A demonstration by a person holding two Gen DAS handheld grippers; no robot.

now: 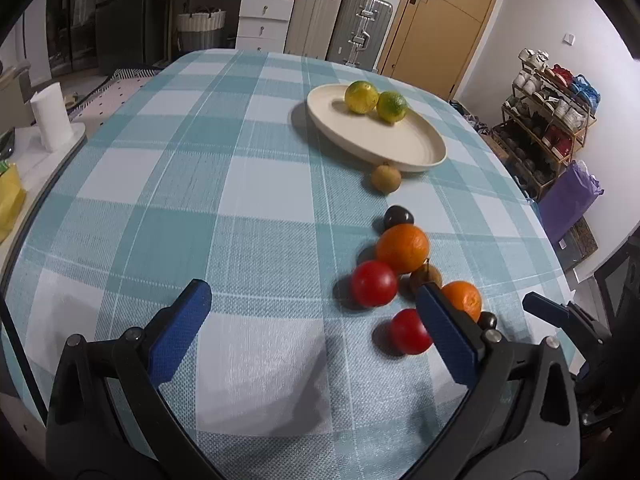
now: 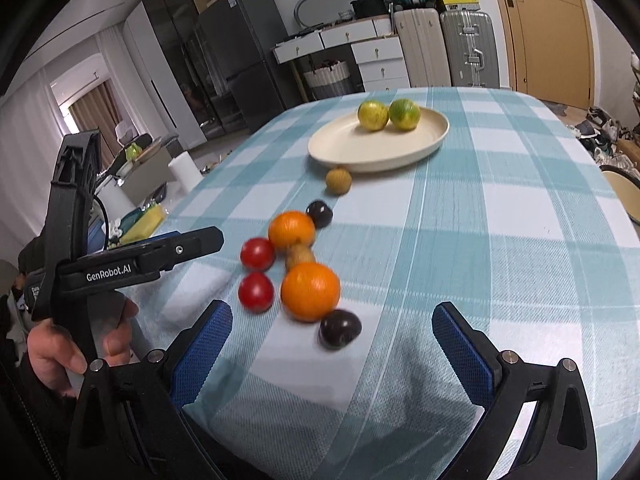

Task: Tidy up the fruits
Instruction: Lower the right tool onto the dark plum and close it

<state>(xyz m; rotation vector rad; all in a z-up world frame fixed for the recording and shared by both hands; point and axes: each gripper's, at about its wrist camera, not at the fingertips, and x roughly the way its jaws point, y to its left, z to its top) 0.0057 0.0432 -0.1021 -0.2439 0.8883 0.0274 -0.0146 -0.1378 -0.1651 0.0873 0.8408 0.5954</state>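
Observation:
A cream plate on the checked tablecloth holds two yellow-green citrus fruits. Loose fruit lies in a line on the cloth: a brown kiwi-like fruit, a dark plum, two oranges, two red tomatoes, another brown fruit and a second dark plum. My left gripper is open and empty, left of the fruit cluster. My right gripper is open and empty, with the near plum between its fingers' line.
The left gripper's body shows at the left of the right wrist view, held by a hand. A white paper roll stands on a side counter at the left. Suitcases, drawers and a shoe rack stand beyond the table.

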